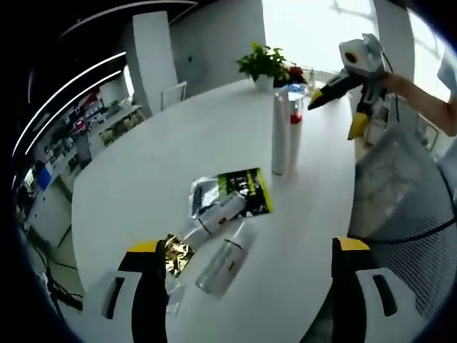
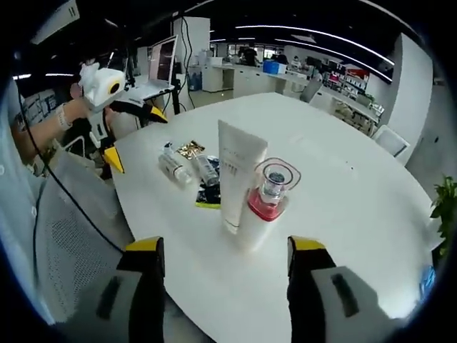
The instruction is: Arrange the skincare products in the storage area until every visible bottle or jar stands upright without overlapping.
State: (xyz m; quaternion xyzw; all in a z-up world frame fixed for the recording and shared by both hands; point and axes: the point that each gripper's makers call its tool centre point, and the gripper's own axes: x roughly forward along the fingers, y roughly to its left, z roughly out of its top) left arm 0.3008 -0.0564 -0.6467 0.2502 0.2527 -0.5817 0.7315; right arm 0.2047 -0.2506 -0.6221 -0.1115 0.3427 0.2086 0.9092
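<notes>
White table [image 2: 357,214]: tall white tube [image 2: 238,175] upright, touching a clear red-based bottle [image 2: 269,193], contents unreadable. Two small bottles [image 1: 223,246] lie flat beside a green-black sachet [image 1: 246,189] and a gold sachet [image 1: 175,254]. Left gripper [image 1: 246,279] and right gripper [image 2: 225,275]: jaws spread, empty.

The left gripper [image 1: 245,286] has black jaws tipped yellow, on white bodies with dark slots. The right gripper [image 2: 227,286] looks alike. Seen from afar, each carries a white housing; a black cable trails nearby.
</notes>
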